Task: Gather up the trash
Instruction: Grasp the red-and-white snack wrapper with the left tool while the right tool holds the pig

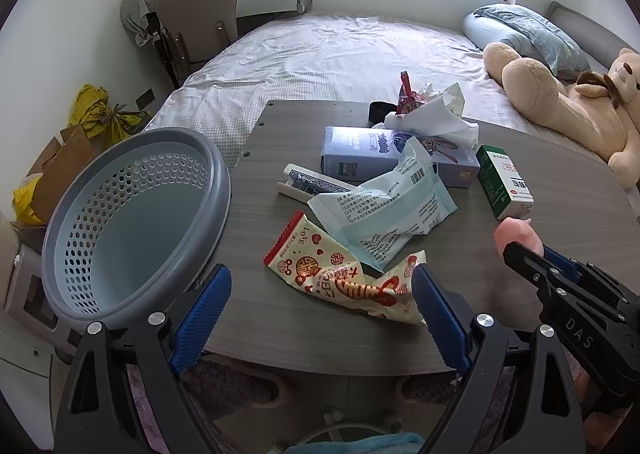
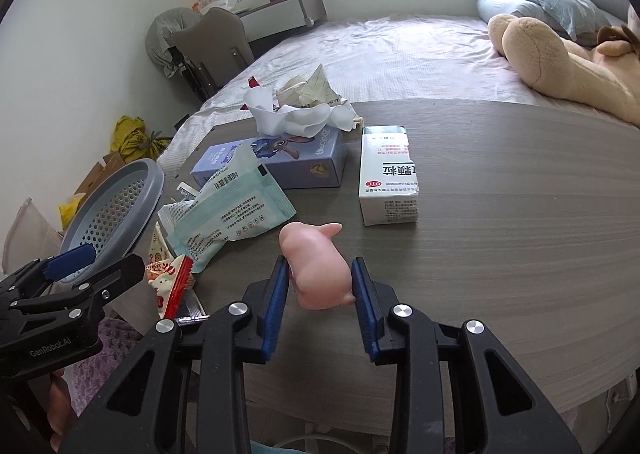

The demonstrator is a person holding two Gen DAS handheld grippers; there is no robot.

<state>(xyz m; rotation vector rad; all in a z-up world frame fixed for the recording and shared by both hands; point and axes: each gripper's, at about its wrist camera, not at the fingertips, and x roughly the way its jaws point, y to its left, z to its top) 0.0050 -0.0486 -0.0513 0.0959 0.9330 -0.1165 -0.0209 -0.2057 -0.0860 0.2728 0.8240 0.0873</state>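
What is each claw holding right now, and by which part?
The right claw grips the pink pig toy by its sides, near the rear. The left claw is open, holding nothing.

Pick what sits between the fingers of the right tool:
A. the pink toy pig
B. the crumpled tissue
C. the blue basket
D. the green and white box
A: in the right wrist view the pink toy pig sits between the two blue pads of the right tool, while the green and white box lies farther off on the table.
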